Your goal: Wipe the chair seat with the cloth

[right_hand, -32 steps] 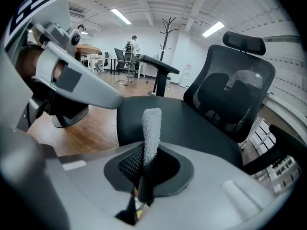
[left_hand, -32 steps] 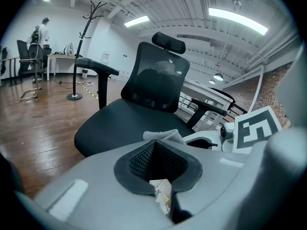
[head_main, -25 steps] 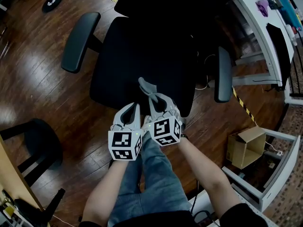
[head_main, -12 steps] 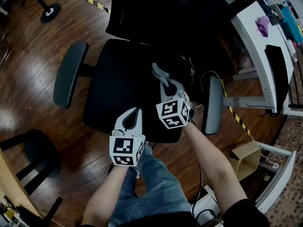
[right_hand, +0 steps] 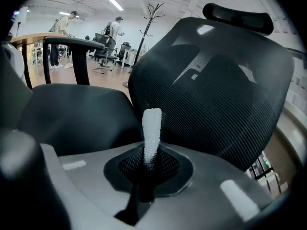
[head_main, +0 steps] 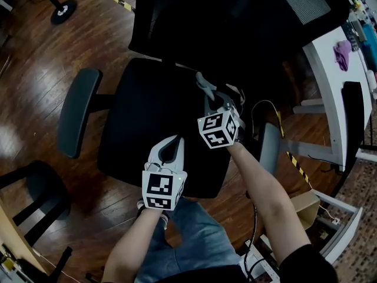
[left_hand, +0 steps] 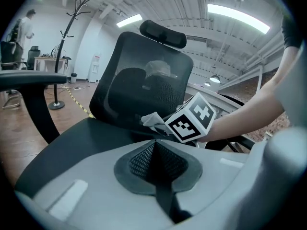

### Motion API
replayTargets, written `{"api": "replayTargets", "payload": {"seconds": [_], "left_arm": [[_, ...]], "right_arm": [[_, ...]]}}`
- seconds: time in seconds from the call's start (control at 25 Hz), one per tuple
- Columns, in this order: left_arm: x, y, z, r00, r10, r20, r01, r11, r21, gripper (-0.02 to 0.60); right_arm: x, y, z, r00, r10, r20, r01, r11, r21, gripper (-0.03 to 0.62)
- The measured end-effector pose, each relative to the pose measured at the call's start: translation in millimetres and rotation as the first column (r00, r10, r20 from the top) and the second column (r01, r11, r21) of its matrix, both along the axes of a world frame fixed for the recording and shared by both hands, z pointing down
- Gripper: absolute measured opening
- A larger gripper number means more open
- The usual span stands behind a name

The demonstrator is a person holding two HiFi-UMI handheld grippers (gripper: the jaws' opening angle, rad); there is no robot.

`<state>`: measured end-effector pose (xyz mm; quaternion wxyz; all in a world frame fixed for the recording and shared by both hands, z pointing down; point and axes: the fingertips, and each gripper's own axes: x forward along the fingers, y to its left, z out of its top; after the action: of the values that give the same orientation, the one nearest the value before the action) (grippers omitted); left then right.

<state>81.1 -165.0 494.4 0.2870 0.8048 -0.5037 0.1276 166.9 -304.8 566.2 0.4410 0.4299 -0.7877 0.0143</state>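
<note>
The black chair seat (head_main: 154,119) fills the middle of the head view, its mesh backrest (head_main: 235,22) beyond. My right gripper (head_main: 208,95) is over the seat's far right part, close to the backrest, shut on a grey cloth (head_main: 203,82). In the right gripper view the cloth (right_hand: 151,131) sticks up as a narrow fold from the closed jaws, facing the backrest (right_hand: 216,80). My left gripper (head_main: 170,140) hangs over the seat's front edge, shut and holding nothing. The left gripper view shows the cloth (left_hand: 153,119) and the right gripper's marker cube (left_hand: 192,121) ahead.
Armrests flank the seat, a left armrest (head_main: 76,111) and a right armrest (head_main: 270,149). A white desk (head_main: 330,81) stands at the right, a cardboard box (head_main: 306,202) below it, a black stool (head_main: 35,187) at the left. People (right_hand: 62,25) stand far off.
The right gripper has carried the cloth away from me across the seat, from the front edge to the far right near the backrest. The left gripper stays at the front edge.
</note>
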Motion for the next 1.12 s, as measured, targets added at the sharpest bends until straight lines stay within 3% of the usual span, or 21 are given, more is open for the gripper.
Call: {"api": "replayTargets", "payload": {"seconds": [0.24, 0.52, 1.12], "left_arm": [[0.4, -8.9, 9.9, 1.0, -0.011, 0.006, 0.011, 1.0, -0.007, 0.005], [-5.6, 4.0, 16.5, 1.0, -0.023, 0.01, 0.023, 0.999, -0.024, 0.005], [-26.0, 84.6, 5.6, 1.0, 0.02, 0.005, -0.019, 0.999, -0.039, 0.005]], "right_arm": [[5.3, -18.4, 18.6, 0.999, -0.014, -0.036, 0.013, 1.0, -0.025, 0.011], [0.7, -0.2, 24.0, 0.999, -0.031, -0.04, 0.03, 0.999, -0.039, 0.011], [-18.9, 122.8, 3.5, 1.0, -0.01, -0.014, 0.009, 0.998, -0.059, 0.011]]}}
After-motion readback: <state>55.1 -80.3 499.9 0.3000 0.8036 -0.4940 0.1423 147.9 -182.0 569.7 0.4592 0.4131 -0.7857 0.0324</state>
